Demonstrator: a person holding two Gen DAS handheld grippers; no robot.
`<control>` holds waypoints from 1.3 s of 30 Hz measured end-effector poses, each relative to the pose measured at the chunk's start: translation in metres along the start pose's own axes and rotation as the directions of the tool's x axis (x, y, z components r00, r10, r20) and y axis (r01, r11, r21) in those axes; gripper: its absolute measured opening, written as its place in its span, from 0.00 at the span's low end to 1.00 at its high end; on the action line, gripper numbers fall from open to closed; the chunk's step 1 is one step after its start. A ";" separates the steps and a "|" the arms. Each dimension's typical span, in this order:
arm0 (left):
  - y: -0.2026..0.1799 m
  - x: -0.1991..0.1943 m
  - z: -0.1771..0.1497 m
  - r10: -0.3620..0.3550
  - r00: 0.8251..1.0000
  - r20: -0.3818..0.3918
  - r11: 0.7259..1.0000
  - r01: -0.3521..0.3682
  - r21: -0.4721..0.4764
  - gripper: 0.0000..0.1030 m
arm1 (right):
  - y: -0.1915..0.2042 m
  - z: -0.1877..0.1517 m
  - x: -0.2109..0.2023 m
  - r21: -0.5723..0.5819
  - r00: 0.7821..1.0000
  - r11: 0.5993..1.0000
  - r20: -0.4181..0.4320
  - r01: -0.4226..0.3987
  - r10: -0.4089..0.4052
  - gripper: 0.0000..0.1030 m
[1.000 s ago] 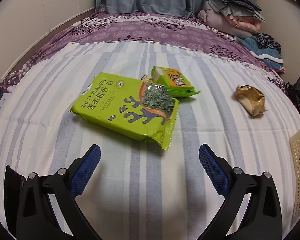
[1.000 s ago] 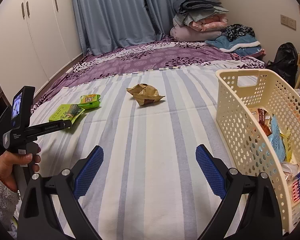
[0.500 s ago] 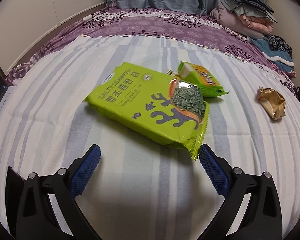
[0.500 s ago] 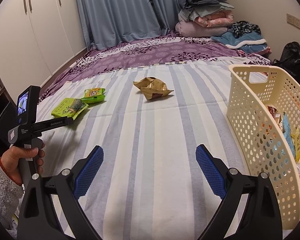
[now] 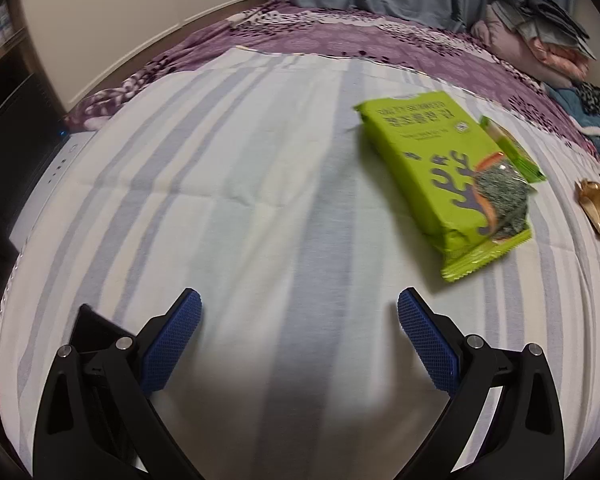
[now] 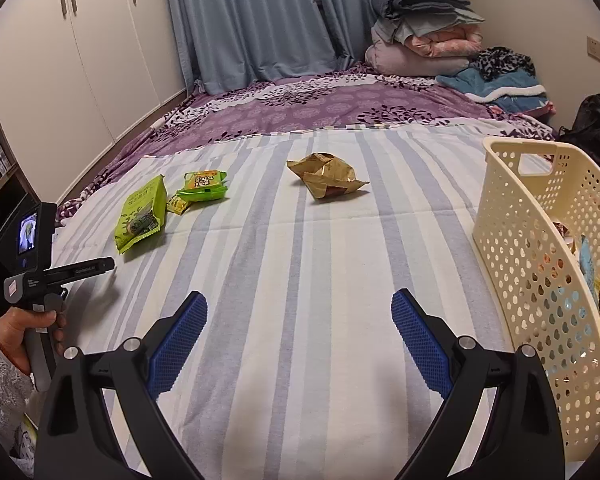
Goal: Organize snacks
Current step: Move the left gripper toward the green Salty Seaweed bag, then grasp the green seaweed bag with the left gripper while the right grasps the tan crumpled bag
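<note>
Bed: striped sheet (image 6: 300,264), snacks scattered.
Basket (image 6: 540,264): contents half-hidden behind its wall.
Small green packet (image 5: 512,148): mostly behind seaweed pack (image 5: 452,176).
Left hand-held gripper (image 5: 299,332): jaws wide, empty.
Right hand-held gripper (image 6: 299,330): jaws wide, empty.

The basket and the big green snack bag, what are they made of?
The basket looks like hard cream plastic: smooth walls punched with neat rows of holes and a moulded handle slot. The big green snack bag seems to be thin glossy plastic film: it shines, wrinkles, and ends in a crimped zigzag seal.

The left gripper (image 5: 299,320) swings leftward, so the flat lime-green seaweed snack packet (image 5: 444,172) now sits at its two o'clock instead of twelve.
</note>
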State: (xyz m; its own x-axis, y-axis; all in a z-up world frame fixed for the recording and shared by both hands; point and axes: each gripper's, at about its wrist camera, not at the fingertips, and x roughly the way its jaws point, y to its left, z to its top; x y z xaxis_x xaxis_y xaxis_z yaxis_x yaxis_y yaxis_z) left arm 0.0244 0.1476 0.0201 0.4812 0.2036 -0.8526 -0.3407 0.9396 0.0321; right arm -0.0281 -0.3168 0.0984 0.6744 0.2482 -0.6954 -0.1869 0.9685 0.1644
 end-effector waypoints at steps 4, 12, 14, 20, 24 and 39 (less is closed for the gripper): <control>0.008 -0.011 0.004 -0.040 0.999 0.023 0.998 0.041 -0.049 0.97 | 0.005 0.001 0.003 -0.007 1.000 1.000 -0.004 -0.008 0.008 0.90; -0.042 -0.021 0.030 -0.201 0.977 0.071 0.977 0.205 -0.057 0.97 | 0.007 0.000 0.005 -0.015 1.000 1.000 -0.007 -0.005 0.005 0.90; -0.055 -0.020 0.038 -0.233 0.969 0.081 0.969 0.238 -0.062 0.97 | 0.003 0.000 0.005 -0.002 1.000 1.000 -0.009 0.002 -0.002 0.90; -0.079 -0.010 0.062 -0.252 0.961 0.111 0.964 0.259 -0.061 0.97 | -0.006 0.000 0.010 0.021 1.000 1.000 -0.017 0.011 -0.010 0.90; -0.084 0.006 0.076 -0.204 0.973 0.104 0.975 0.211 -0.063 0.97 | -0.007 0.000 0.016 0.021 1.000 1.000 -0.026 0.007 -0.007 0.90; -0.079 0.053 0.087 -0.188 0.982 0.020 0.978 0.189 -0.087 0.97 | -0.005 0.027 0.068 -0.002 0.998 0.999 -0.049 0.033 -0.034 0.90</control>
State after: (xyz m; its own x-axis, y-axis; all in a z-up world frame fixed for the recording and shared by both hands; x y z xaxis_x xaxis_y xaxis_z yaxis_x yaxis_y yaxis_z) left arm 0.1473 0.1077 0.0183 0.5527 0.0287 -0.8329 -0.3123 0.9337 -0.1751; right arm 0.0376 -0.3045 0.0690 0.6444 0.2144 -0.7340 -0.1655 0.9763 0.1398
